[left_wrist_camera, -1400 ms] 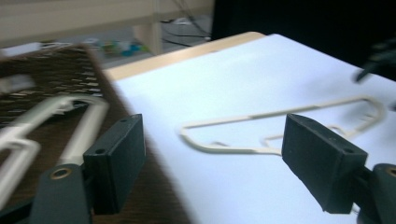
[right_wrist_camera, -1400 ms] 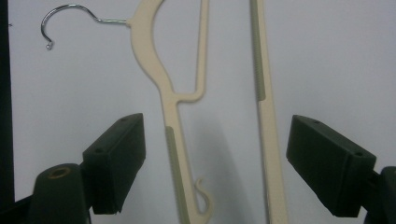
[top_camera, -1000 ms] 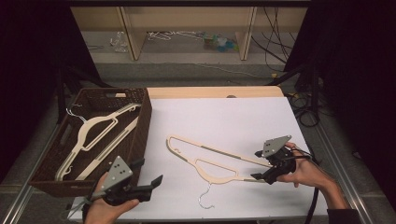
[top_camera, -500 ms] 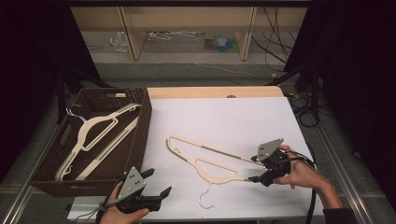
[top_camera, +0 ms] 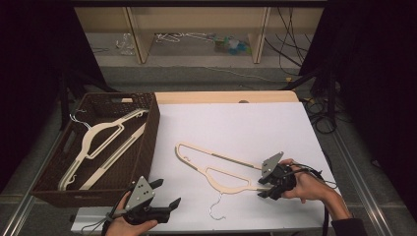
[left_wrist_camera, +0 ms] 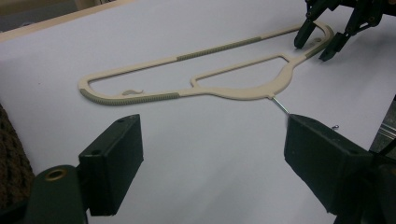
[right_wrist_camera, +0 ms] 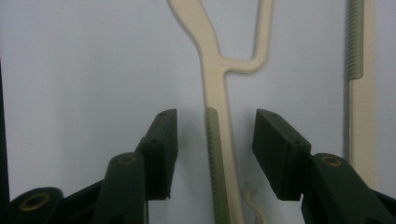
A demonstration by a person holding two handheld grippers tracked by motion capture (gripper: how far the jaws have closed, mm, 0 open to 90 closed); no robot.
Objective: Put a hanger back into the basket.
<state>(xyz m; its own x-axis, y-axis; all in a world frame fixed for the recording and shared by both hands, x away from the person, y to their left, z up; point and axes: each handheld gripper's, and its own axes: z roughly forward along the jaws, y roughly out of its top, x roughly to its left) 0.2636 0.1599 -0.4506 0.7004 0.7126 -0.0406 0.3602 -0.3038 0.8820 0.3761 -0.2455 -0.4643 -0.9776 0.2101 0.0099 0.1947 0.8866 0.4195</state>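
A cream hanger (top_camera: 228, 185) with a thin metal hook lies flat on the white table (top_camera: 236, 123). My right gripper (top_camera: 264, 190) is at the hanger's right end. In the right gripper view its jaws (right_wrist_camera: 215, 121) straddle one ribbed arm of the hanger (right_wrist_camera: 217, 84). They have just been closing, and a gap still shows on both sides of the arm. My left gripper (top_camera: 168, 192) hovers open near the table's front left. Its wide-spread jaws (left_wrist_camera: 212, 135) hold nothing and point across the hanger (left_wrist_camera: 243, 92) toward the right gripper (left_wrist_camera: 322, 44).
A dark woven basket (top_camera: 147, 142) stands at the table's left edge, with two more cream hangers (top_camera: 98, 137) lying in it. Beyond the table's far edge are wooden shelf legs and loose cables on the floor.
The right gripper has slid in over the hanger's right end and its jaws have narrowed around the arm. The left hand has sunk lower toward the table's front edge.
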